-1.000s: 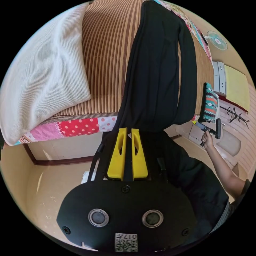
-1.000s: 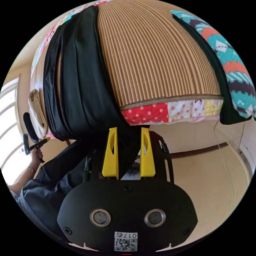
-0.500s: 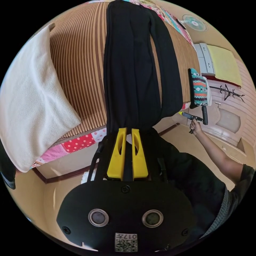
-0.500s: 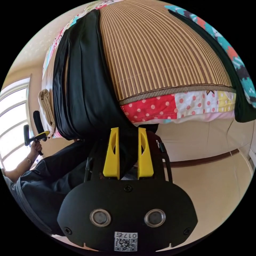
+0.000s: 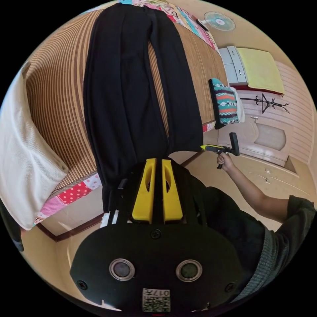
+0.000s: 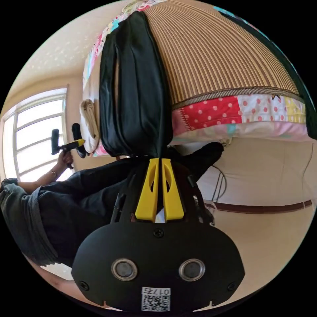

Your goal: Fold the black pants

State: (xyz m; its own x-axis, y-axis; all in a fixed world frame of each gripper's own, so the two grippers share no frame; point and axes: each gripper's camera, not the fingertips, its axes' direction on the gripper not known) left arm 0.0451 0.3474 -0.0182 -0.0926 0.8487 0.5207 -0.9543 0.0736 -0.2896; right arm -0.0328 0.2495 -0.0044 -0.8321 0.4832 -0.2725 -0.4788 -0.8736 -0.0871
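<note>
A striped mat point(image 5: 52, 99) is covering the bed, and the black pants point(image 5: 132, 99) are lying lengthwise along it, waist end hanging over the edge. The left tool point(image 5: 158, 161) and right tool point(image 6: 160, 160) are each clenching that hanging waist.

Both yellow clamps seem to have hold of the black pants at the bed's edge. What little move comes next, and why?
Probably lift both grippers and carry the waist end over the legs. The left gripper and right gripper are shut on the black pants, which lie lengthwise on the striped mat.
</note>
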